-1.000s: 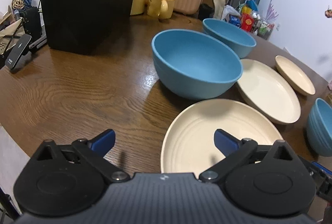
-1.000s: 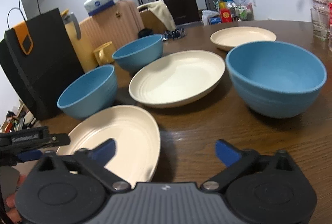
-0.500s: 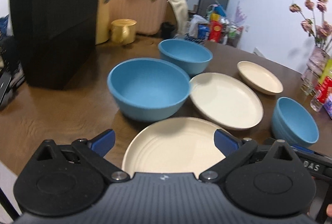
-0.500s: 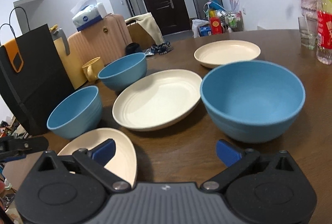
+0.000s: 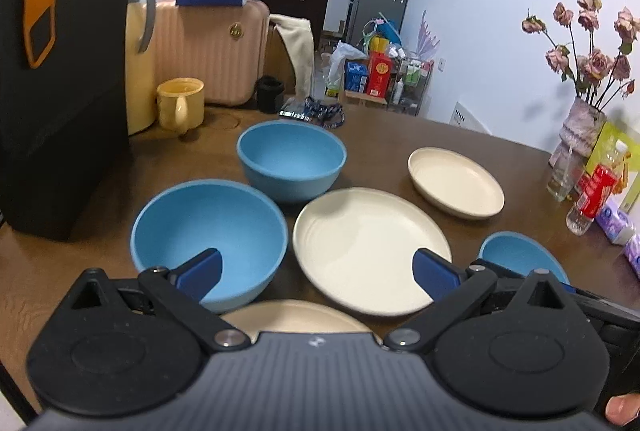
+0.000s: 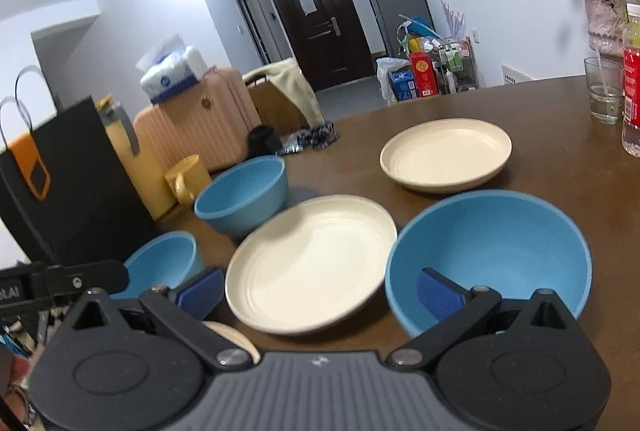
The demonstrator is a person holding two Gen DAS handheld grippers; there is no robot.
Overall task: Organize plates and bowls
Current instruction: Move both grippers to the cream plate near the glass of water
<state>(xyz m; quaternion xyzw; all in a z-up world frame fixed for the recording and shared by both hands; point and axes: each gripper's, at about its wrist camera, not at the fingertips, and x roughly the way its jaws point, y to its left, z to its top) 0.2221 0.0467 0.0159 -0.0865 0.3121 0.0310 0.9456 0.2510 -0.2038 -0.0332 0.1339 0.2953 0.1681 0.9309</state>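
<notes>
stage: honestly looks like square one. Nothing is stacked, every dish sits on its own on the wooden table (image 5: 100,159).

left gripper (image 5: 316,271): fingers spread wide, nothing between them, hovering above the near edge of the spread.

right gripper (image 6: 320,291): same deal, wide apart and empty, held above the table off to the right side.

bowls: three blue ones. The near-left bowl (image 5: 208,235) is right under the left gripper's left finger in that view. The far bowl (image 5: 292,159) sits just behind it, near the yellow mug (image 5: 180,103). The right bowl (image 6: 488,251) is right in front of the right gripper.

plates: three cream ones. The big middle plate (image 5: 368,247) sits between the bowls. The small far plate (image 6: 446,153) is well apart, towards the glass (image 6: 604,87) and the vase (image 5: 580,131). The nearest plate (image 5: 296,317) is mostly hidden behind the left gripper body, so I can't really tell how big it is.

what's in hand: I'd call it lining up for the first pick, like with like.

next move, my guess: the right side drops onto the rim of the right bowl, one finger inside and one outside, closes, then lifts it clear of the middle plate's edge to nest it in another blue one. The left could take the near-left bowl the same way.

watch out: the bowls and the middle plate sit nearly touching, so a sloppy descent could nudge a neighbour.
</notes>
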